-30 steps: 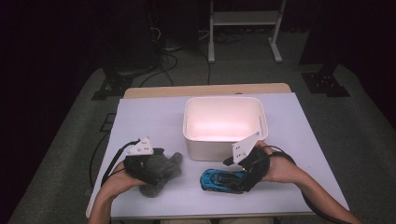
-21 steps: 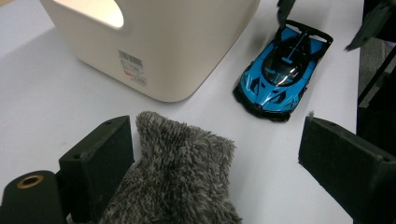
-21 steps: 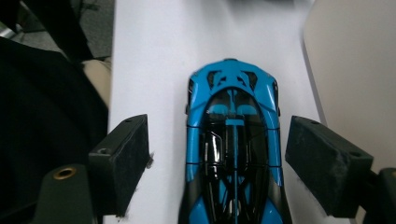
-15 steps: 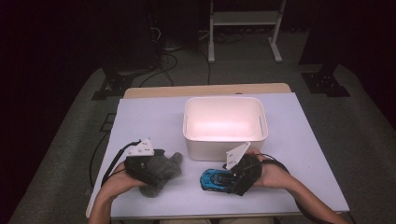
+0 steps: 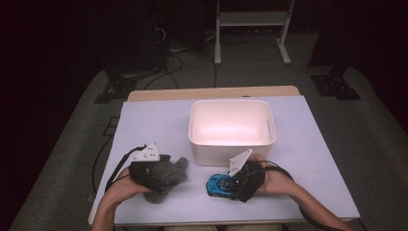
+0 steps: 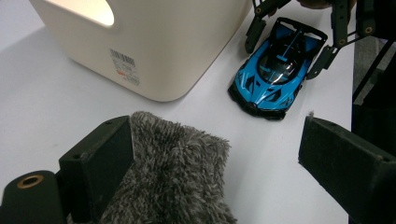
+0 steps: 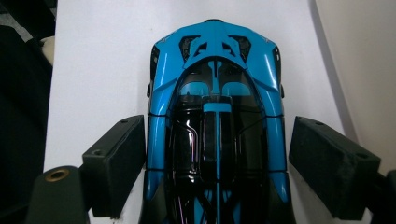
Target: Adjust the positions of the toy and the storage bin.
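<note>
A blue and black toy car [image 5: 217,186] stands on the white table in front of the bin. My right gripper [image 5: 230,185] is lowered over its rear, and the jaws have just been opening. In the right gripper view the car [image 7: 215,116] lies between the two pads [image 7: 116,158], with a narrow gap at the right pad, so the right gripper [image 7: 217,163] is open. A grey plush toy [image 5: 172,169] lies at the left under my left gripper [image 5: 163,174]. In the left gripper view the plush [image 6: 173,177] rests against one jaw, the other jaw stands well clear, and the left gripper [image 6: 215,154] is open.
A white plastic bin [image 5: 232,155] stands mid-table just behind both toys, its front wall [image 6: 154,51] close to the car and the plush. Bare table lies to the bin's left and right. Dark floor, cables and a metal stand are beyond the far edge.
My right gripper has come down toward the table and now straddles the car's rear. The left gripper and the plush have stayed where they were.
</note>
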`<control>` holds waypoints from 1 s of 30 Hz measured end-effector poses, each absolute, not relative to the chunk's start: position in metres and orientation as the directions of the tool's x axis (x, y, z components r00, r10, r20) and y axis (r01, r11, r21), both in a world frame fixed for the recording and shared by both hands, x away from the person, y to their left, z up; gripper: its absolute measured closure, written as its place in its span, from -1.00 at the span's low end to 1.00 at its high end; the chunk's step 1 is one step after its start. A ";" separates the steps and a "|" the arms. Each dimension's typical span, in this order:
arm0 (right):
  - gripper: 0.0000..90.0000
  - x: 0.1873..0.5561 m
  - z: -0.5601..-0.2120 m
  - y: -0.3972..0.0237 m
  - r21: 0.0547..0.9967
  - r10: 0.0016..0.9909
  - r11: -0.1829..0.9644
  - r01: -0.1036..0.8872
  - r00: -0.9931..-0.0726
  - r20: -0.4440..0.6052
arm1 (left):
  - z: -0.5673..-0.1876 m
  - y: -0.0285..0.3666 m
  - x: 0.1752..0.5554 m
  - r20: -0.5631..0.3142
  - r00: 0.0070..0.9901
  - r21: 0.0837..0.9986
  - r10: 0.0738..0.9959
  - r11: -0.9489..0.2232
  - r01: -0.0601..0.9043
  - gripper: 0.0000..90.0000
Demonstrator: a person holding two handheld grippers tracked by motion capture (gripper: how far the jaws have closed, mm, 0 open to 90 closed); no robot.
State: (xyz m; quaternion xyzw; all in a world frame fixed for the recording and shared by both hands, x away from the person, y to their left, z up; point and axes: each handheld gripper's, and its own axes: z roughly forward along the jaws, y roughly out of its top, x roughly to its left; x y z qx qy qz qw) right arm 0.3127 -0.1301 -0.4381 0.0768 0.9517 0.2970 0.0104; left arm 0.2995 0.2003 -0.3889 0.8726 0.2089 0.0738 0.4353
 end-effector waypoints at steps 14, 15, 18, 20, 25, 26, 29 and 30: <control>-0.62 0.309 -0.448 -0.127 0.565 0.142 0.817 0.118 -0.990 0.001 | -0.389 0.200 0.299 -0.053 0.902 0.789 0.429 -0.535 0.301 -0.78; -0.63 0.308 -0.448 -0.126 0.563 0.142 0.818 0.117 -0.990 -0.002 | -0.389 0.200 0.299 -0.054 0.902 0.789 0.429 -0.536 0.302 -0.78; -0.64 0.308 -0.448 -0.126 0.562 0.149 0.818 0.122 -0.989 -0.001 | -0.390 0.199 0.299 -0.056 0.901 0.789 0.429 -0.534 0.304 -0.78; -0.64 0.308 -0.448 -0.126 0.563 0.147 0.818 0.120 -0.989 -0.002 | -0.390 0.199 0.299 -0.056 0.901 0.789 0.429 -0.534 0.304 -0.78; -0.64 0.308 -0.448 -0.126 0.563 0.149 0.818 0.122 -0.989 -0.003 | -0.390 0.200 0.299 -0.053 0.903 0.786 0.427 -0.539 0.302 -0.78; -0.64 0.308 -0.448 -0.126 0.561 0.150 0.818 0.123 -0.989 -0.003 | -0.390 0.200 0.299 -0.053 0.903 0.787 0.427 -0.539 0.301 -0.78; -0.64 0.308 -0.448 -0.126 0.561 0.148 0.819 0.122 -0.989 -0.002 | -0.390 0.200 0.299 -0.053 0.902 0.787 0.429 -0.538 0.302 -0.78; -0.63 0.308 -0.448 -0.126 0.561 0.148 0.818 0.122 -0.989 -0.002 | -0.390 0.200 0.299 -0.054 0.902 0.787 0.429 -0.537 0.303 -0.78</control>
